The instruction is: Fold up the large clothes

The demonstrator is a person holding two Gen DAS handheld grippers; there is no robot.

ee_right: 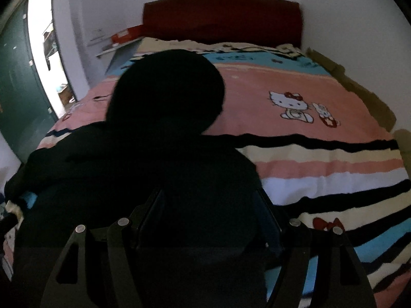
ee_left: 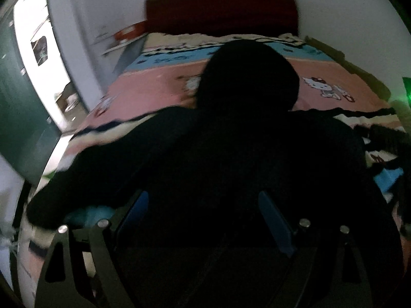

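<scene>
Black hoodie (ee_left: 231, 154); sleeve (ee_left: 84, 179) left-view only.

A home bedroom. A bed fills the room, spread with a pink, blue and striped cartoon-cat bedcover (ee_right: 295, 82) and backed by a dark red headboard (ee_right: 221, 18) against a plain white wall (ee_right: 346, 12). At the left, a dark green door (ee_right: 18, 89) stands open onto a bright adjoining space.
</scene>
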